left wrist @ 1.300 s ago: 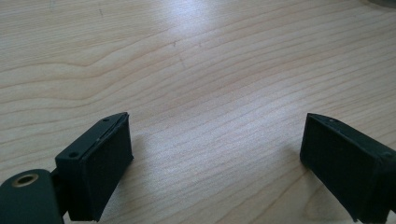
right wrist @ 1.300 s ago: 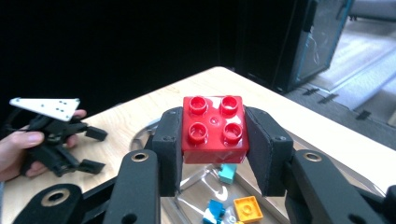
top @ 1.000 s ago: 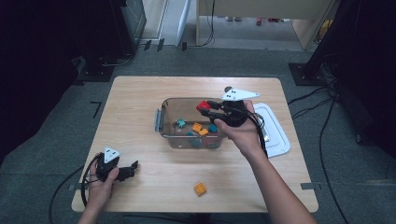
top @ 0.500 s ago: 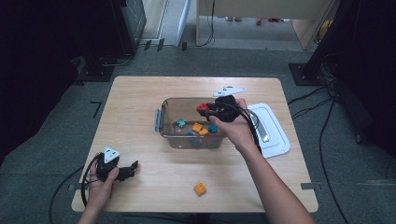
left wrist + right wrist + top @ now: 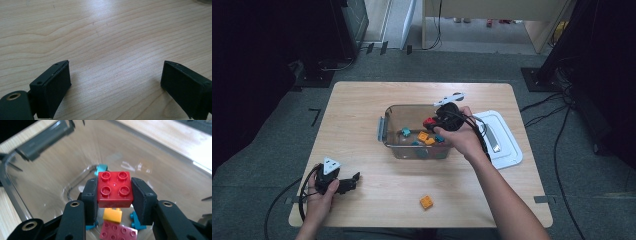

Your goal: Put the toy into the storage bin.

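Compared with a second ago, the right gripper point(image 5: 432, 121) has dropped lower, so it now sits down inside the clear rectangular plastic container point(image 5: 384, 131) instead of hovering above its far rim. The grey plate on top of it has swung round a bit too. The left gripper point(image 5: 353, 179) hasn't budged; it's parked on the light wooden counter point(image 5: 362, 100) near the person's edge, with its jaws spread wide and nothing but bare wood between them in the left gripper view.

The right gripper is clamped on a red square four-stud building brick point(image 5: 115, 189), one pad pressed on each side of it, studs facing the camera. That brick hangs inside the container, above the loose pieces on the bottom.

Inside the container, right under the held brick: a small orange brick point(image 5: 112, 215), a flat dark-red studded plate point(image 5: 118, 233) below that, and teal pieces, one just past the brick toward the far wall point(image 5: 101, 168) and one beside the right jaw point(image 5: 136, 222). From the high view the orange and teal bits cluster just to the left of the gripper.

Outside it, a lone orange brick point(image 5: 427, 202) lies on the counter, well apart from both grippers, and the white rectangular lid point(image 5: 504, 140) lies beside the container, behind the right hand point(image 5: 464, 140).
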